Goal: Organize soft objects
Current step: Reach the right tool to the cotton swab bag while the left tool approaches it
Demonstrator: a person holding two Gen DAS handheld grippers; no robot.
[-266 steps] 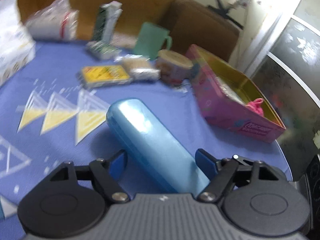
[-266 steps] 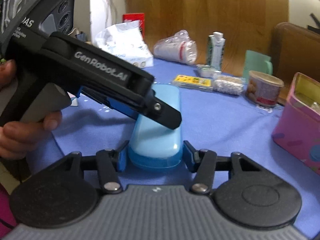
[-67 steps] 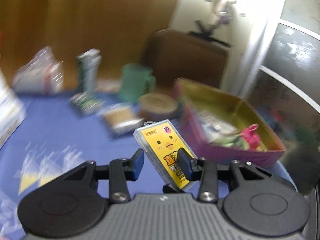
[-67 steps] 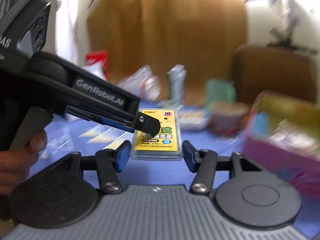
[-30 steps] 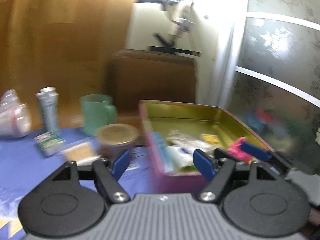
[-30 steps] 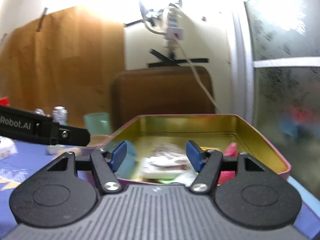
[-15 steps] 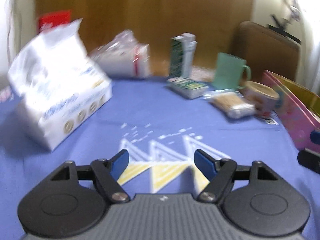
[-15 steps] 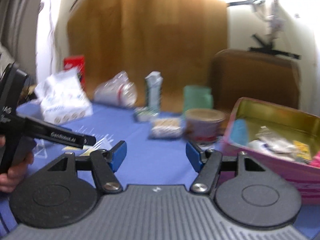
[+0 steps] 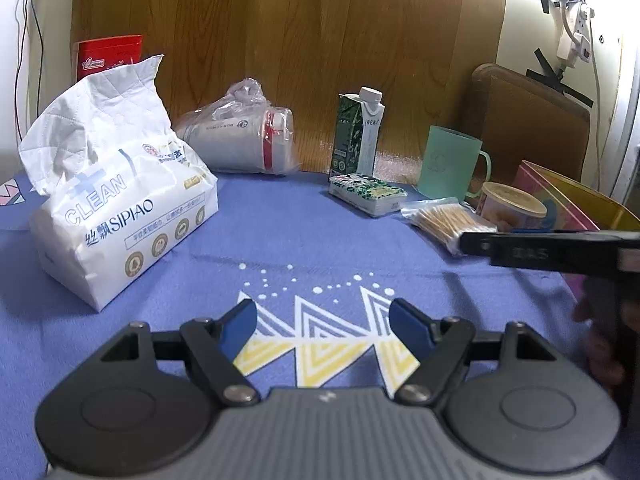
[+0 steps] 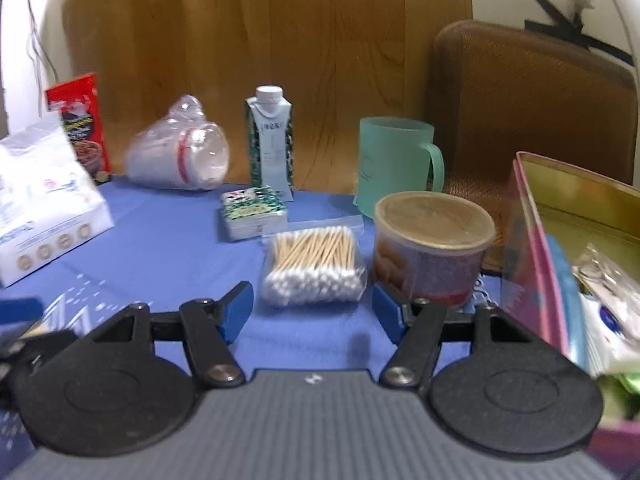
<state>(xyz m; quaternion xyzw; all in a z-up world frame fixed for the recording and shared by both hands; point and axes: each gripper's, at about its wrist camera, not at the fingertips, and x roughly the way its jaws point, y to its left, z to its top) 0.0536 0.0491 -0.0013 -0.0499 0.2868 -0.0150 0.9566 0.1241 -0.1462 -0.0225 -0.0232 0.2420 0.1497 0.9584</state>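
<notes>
My left gripper (image 9: 324, 326) is open and empty above the blue tablecloth (image 9: 280, 240). My right gripper (image 10: 313, 312) is open and empty, just in front of a clear bag of cotton swabs (image 10: 314, 266), which also shows in the left wrist view (image 9: 444, 222). A white soft tissue pack (image 9: 116, 212) stands at the left. The pink tin box (image 10: 576, 256) at the right holds a blue case and several small packets. The right gripper's body (image 9: 552, 250) crosses the right side of the left wrist view.
Along the back stand a bagged stack of cups (image 9: 244, 140), a green carton (image 10: 272, 140), a small green packet (image 10: 254, 216), a green mug (image 10: 394, 164), a round snack tub (image 10: 434, 244) and a red pouch (image 10: 82, 124). A brown chair (image 10: 532, 108) stands behind.
Both grippers have swung away from the pink box back toward the table. The yellow packet held earlier is out of the jaws. The right gripper now faces the cotton swabs.
</notes>
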